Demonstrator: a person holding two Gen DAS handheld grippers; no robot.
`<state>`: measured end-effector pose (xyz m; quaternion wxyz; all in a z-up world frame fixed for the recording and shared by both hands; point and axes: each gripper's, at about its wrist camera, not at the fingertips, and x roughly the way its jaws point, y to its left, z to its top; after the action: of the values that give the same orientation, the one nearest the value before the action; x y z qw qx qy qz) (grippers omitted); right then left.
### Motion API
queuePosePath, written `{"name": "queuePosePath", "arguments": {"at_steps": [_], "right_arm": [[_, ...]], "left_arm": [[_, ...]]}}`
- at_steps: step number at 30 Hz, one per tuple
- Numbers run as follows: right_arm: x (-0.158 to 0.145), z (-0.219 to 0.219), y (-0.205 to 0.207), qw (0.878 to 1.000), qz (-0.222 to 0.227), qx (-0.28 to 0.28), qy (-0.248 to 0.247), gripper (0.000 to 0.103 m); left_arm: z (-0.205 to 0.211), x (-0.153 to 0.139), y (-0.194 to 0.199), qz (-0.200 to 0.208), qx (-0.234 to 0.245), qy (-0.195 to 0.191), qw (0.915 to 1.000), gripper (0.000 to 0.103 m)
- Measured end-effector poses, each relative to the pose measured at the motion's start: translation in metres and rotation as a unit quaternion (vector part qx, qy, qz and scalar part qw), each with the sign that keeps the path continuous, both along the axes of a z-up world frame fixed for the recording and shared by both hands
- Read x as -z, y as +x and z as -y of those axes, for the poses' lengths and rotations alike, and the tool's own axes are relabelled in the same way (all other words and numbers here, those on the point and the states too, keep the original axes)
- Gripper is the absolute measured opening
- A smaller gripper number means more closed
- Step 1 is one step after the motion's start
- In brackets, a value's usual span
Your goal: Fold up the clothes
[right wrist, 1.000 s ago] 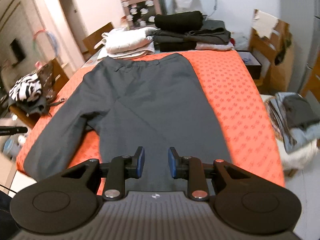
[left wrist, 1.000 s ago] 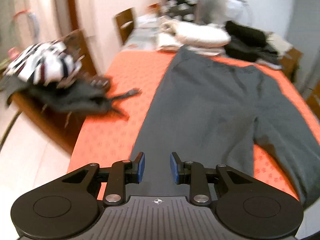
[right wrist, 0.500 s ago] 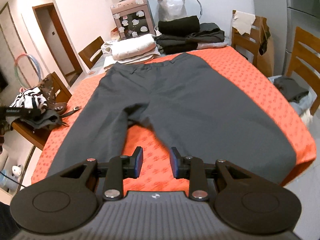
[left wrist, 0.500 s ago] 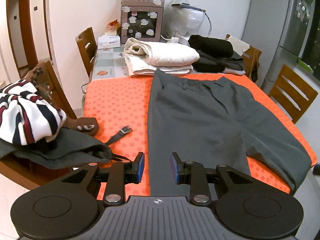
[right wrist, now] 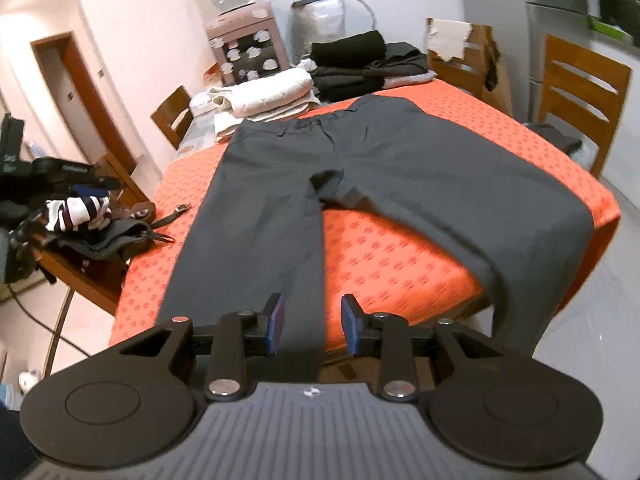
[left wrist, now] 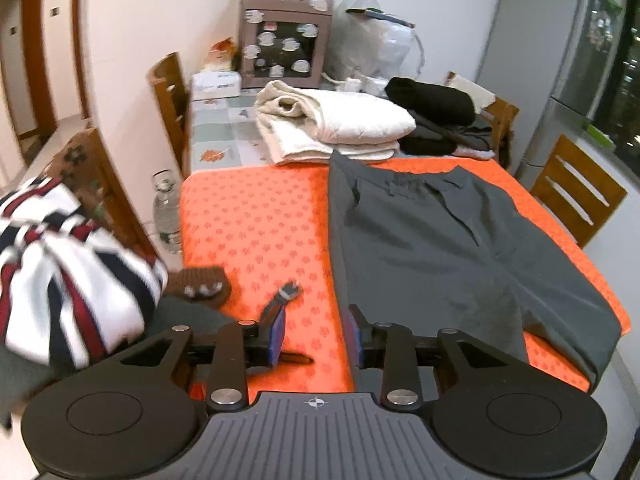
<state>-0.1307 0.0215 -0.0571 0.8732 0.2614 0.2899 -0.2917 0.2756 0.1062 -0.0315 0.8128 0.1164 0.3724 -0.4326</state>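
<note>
A pair of dark grey trousers (right wrist: 304,184) lies spread flat on a table covered with an orange patterned cloth (left wrist: 256,224), waistband at the far end and both legs running toward the near edge, as two hand-held grippers hover above that edge. The left gripper (left wrist: 315,336) has its blue pads parted with nothing between them; its jaws have just been opening, and the outer edge of one trouser leg lies just under and ahead of its right-hand finger. The right gripper (right wrist: 312,330) is likewise parted and empty, its jaws also just opening, poised over the hem end of the same leg, while the other leg trails off the table's corner to its right. Ahead of both grippers, beyond the waistband, sit a folded white quilt (left wrist: 332,120) and a stack of dark clothes (right wrist: 360,64). To the left of the left gripper, a striped garment (left wrist: 68,280) rests on a heap of grey clothing, and a belt (left wrist: 284,296) lies on the cloth just ahead of its left finger.
</note>
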Motion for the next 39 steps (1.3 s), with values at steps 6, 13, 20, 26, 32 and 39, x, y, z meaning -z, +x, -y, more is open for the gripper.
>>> {"name": "queuePosePath", "arguments": {"at_steps": [6,13,20,26,32,39], "right_arm": [[0.018,-0.074,0.046,0.998,0.021,0.062,-0.006,0.037],[0.051,-0.142,0.137,0.993,-0.001,0.116,-0.002,0.037],[0.08,-0.173,0.239,0.989,-0.091,0.089,-0.078,0.038],[0.104,-0.165,0.28,0.97,-0.18,0.07,-0.145,0.034],[0.107,-0.171,0.281,0.964,-0.191,0.046,-0.177,0.002],[0.066,-0.166,0.262,0.972,-0.163,0.072,-0.152,0.002]], "left_arm": [[0.014,-0.005,0.039,0.023,0.103,-0.001,0.9944,0.036],[0.005,-0.014,0.07,0.042,0.19,0.008,0.9808,0.039],[-0.009,-0.019,0.099,0.029,0.194,0.015,0.9804,0.04],[-0.009,-0.018,0.117,-0.002,0.181,0.011,0.9834,0.041],[0.016,-0.009,0.132,-0.039,0.158,0.004,0.9866,0.048],[0.083,0.029,0.15,-0.098,0.099,-0.023,0.9899,0.05]]}}
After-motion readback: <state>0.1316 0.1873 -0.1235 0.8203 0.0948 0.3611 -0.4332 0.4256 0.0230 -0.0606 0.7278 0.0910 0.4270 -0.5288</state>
